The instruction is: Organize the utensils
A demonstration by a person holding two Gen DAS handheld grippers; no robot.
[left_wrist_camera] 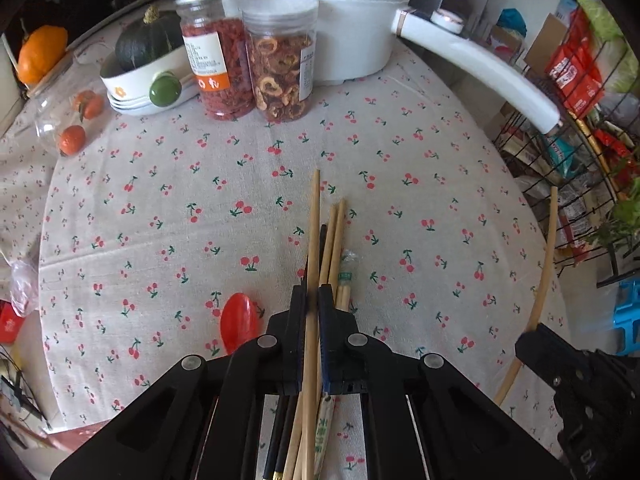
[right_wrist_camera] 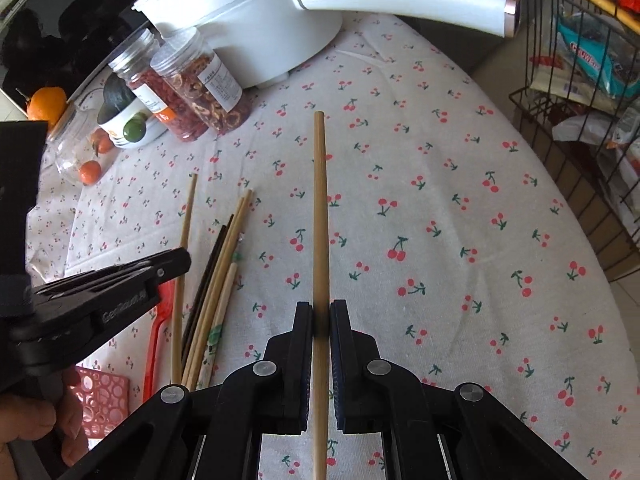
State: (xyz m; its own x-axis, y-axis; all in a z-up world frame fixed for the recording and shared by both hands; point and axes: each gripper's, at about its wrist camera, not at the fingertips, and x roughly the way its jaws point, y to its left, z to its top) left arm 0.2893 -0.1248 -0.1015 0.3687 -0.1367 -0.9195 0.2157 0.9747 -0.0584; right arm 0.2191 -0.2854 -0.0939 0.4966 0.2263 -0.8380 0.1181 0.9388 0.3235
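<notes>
My left gripper (left_wrist_camera: 313,298) is shut on one pale wooden chopstick (left_wrist_camera: 316,220), which points away over the cherry-print cloth. Under it lies a loose bundle of chopsticks (left_wrist_camera: 335,248), wooden and black, one in a paper sleeve. A red spoon (left_wrist_camera: 239,322) rests just left of the fingers. My right gripper (right_wrist_camera: 321,314) is shut on another wooden chopstick (right_wrist_camera: 320,200), held above the cloth. In the right wrist view the left gripper (right_wrist_camera: 182,259) appears at the left with its chopstick (right_wrist_camera: 188,208), beside the bundle (right_wrist_camera: 220,272). In the left wrist view the right gripper (left_wrist_camera: 528,340) shows at the far right.
Two clear jars (left_wrist_camera: 248,60) of dried food, a white pot (left_wrist_camera: 352,20) with a long handle, and a bowl (left_wrist_camera: 140,88) holding a dark squash stand at the back. A wire rack (right_wrist_camera: 580,100) is off the table's right edge. A pink perforated mat (right_wrist_camera: 102,400) lies near a hand.
</notes>
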